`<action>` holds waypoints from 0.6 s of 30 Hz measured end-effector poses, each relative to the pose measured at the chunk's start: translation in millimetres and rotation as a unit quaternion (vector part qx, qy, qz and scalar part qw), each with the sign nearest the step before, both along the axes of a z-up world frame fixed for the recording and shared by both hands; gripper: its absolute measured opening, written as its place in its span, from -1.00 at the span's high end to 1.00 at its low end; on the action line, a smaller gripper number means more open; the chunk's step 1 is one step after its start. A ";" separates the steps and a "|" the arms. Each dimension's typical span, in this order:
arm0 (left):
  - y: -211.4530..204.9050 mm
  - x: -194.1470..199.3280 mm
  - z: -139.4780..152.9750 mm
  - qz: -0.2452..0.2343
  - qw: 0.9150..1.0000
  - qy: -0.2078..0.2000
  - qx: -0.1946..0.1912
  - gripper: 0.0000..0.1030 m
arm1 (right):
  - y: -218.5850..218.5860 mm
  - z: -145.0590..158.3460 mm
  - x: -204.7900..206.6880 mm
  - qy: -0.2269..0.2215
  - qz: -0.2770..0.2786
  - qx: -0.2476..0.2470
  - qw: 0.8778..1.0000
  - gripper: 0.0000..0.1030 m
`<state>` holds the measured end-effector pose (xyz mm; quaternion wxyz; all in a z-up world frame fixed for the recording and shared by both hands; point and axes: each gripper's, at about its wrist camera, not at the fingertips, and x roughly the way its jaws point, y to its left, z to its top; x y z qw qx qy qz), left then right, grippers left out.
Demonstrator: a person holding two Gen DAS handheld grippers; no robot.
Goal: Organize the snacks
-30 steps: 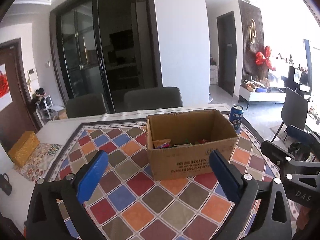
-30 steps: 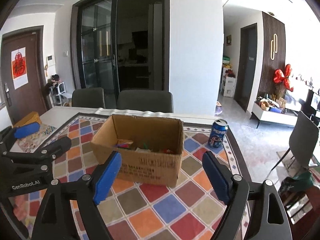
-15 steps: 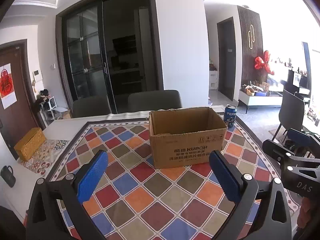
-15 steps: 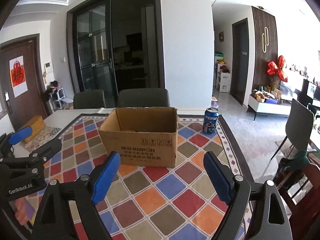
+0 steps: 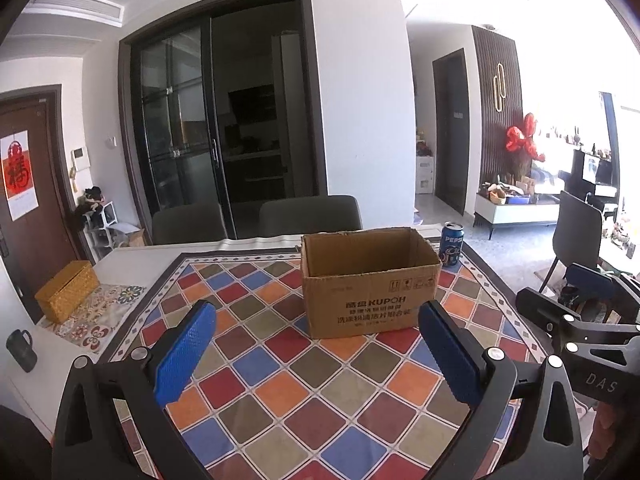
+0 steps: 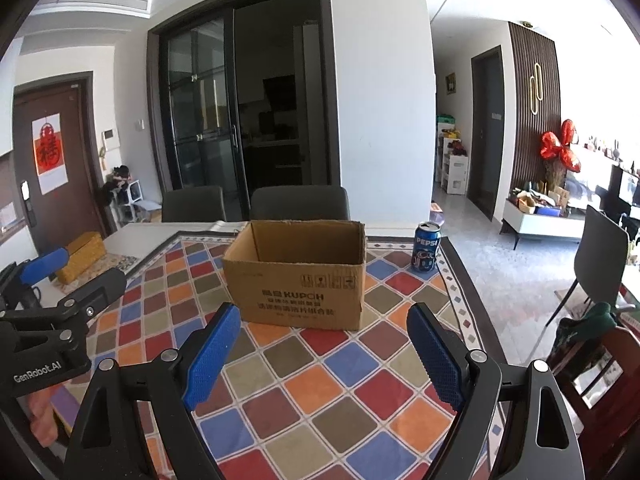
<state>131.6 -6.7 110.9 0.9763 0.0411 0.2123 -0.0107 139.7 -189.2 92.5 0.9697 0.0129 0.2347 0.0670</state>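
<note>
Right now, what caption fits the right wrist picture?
Open right hand-held gripper faces a cardboard box and Pepsi can on a checkered tablecloth.

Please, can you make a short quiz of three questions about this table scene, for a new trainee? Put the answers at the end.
1. True or false: the Pepsi can stands inside the cardboard box.
2. Which is on the far-left part of the table in the left wrist view? A) a woven yellow box B) a green bottle C) a white plate
3. Fill in: both the left gripper and the right gripper have their jaws ____, holding nothing.

Key: 1. False, it stands on the checked cloth beside the box. 2. A. 3. open.
</note>
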 end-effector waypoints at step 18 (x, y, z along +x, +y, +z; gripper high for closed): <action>1.5 -8.2 2.0 -0.004 1.000 -0.004 -0.009 -1.00 | 2.1 1.2 -9.8 -0.008 0.001 -0.007 1.000 -0.73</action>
